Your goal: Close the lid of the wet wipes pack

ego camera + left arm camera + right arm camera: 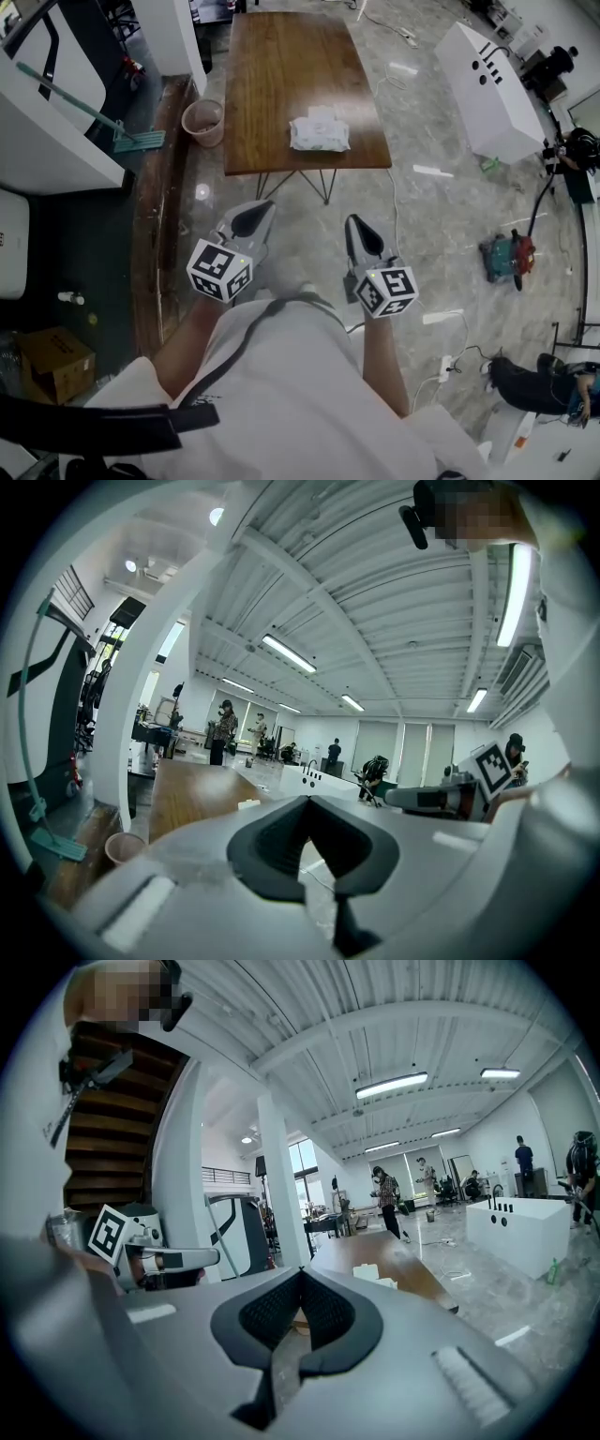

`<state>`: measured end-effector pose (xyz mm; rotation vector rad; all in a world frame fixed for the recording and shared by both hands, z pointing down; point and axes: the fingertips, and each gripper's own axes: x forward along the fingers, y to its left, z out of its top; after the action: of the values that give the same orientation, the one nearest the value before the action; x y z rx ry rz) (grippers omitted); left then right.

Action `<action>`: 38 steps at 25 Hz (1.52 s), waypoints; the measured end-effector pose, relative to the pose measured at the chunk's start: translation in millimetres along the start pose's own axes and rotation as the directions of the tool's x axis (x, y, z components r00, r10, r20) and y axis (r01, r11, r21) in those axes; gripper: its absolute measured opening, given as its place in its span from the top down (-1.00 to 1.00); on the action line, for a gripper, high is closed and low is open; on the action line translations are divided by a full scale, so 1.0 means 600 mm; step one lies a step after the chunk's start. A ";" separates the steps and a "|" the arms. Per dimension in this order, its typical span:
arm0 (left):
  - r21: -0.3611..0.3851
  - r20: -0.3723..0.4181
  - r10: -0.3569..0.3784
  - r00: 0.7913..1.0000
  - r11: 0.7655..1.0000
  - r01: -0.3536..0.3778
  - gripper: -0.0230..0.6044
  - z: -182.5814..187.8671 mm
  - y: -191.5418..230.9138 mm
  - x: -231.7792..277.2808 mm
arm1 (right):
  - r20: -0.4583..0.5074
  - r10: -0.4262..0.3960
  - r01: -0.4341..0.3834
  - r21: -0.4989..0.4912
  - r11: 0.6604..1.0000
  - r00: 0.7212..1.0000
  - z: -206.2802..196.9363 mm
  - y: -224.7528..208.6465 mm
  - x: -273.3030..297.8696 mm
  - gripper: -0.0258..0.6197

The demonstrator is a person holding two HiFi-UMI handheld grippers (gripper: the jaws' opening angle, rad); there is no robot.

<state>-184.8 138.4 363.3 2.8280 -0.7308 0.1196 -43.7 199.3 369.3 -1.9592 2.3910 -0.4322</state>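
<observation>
The wet wipes pack (319,134) lies near the front edge of the brown wooden table (281,66), with a white flap raised at its far side. Both grippers hang over the floor short of the table, apart from the pack. My left gripper (265,205) has its jaws together with nothing held, and so does my right gripper (354,221). In the left gripper view the left gripper (307,800) points at the table (187,794), with the pack (248,804) small beyond it. In the right gripper view the right gripper (300,1272) faces the pack (367,1274).
A pink bucket (202,122) and a green-handled mop (122,136) stand left of the table. A white cabinet (492,89) lies at the right, with a red and green machine (506,258) and cables on the floor. A cardboard box (52,361) sits at lower left. People stand far off.
</observation>
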 end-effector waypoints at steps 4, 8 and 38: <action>-0.008 -0.006 0.002 1.000 1.000 -0.002 0.92 -0.012 0.017 -0.026 | -0.009 -0.011 0.011 -0.002 1.000 1.000 -0.014 0.023 0.008 0.90; -0.019 -0.015 -0.001 1.000 1.000 0.001 0.92 -0.024 0.026 -0.039 | -0.002 -0.021 0.021 0.009 1.000 1.000 -0.016 0.034 0.016 0.90; -0.073 -0.035 0.054 0.998 0.996 -0.056 0.92 0.029 0.121 0.300 | -0.045 0.139 -0.138 0.006 0.990 0.989 0.070 -0.246 0.252 0.90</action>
<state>-62.5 -12.2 384.0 2.7307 -0.7891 0.1455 73.8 19.3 386.0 -1.7859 2.5318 -0.4786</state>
